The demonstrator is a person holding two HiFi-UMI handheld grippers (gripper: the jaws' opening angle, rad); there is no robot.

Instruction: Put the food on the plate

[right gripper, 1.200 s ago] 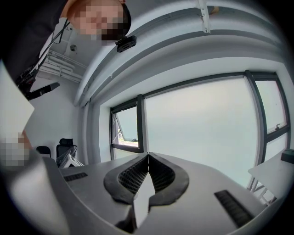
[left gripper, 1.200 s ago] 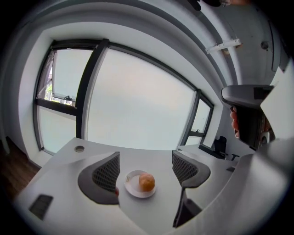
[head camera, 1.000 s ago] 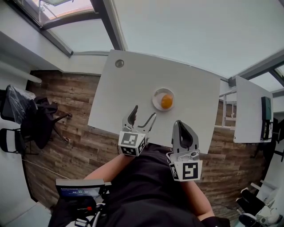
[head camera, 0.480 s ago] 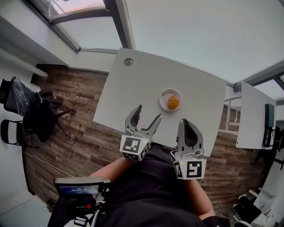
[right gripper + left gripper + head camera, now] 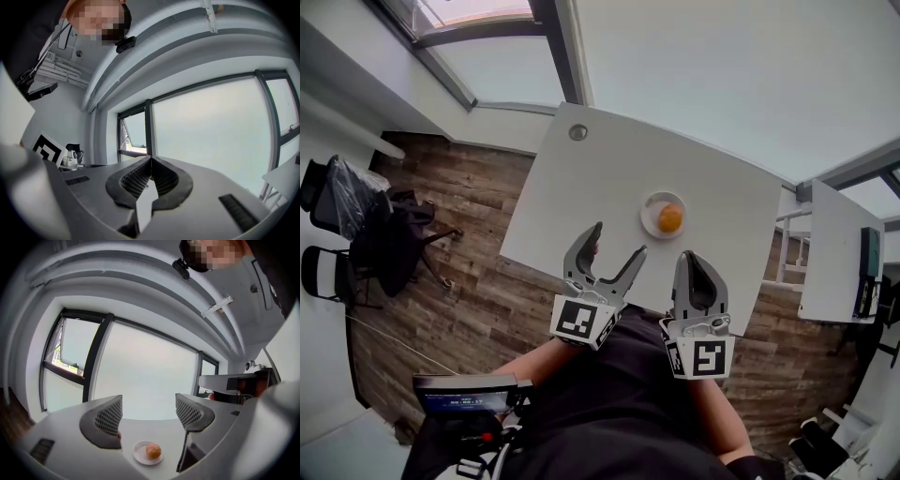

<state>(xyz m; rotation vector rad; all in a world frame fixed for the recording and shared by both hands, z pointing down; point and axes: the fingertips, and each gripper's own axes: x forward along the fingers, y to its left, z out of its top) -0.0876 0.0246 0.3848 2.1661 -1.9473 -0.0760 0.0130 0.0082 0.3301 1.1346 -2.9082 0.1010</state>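
A small white plate (image 5: 653,221) rests on the white table (image 5: 600,178), and an orange round piece of food (image 5: 670,217) lies on it. In the left gripper view the plate (image 5: 140,456) with the food (image 5: 153,450) shows below and between the jaws. My left gripper (image 5: 616,240) is open and empty, held over the table's near edge, short of the plate. My right gripper (image 5: 694,257) is shut with nothing in it, beside the left one, just near of the plate. Its jaws (image 5: 150,171) meet tip to tip.
A round grommet (image 5: 577,133) sits in the table's far left corner. Wood floor lies to the left, with black chairs (image 5: 356,234) against the wall. A second white table (image 5: 830,244) stands to the right. Large windows run along the far side.
The view has shifted, so table and plate sit a little farther right and lower in frame. The left gripper has risen slightly toward the table edge. Both jaws stand as before.
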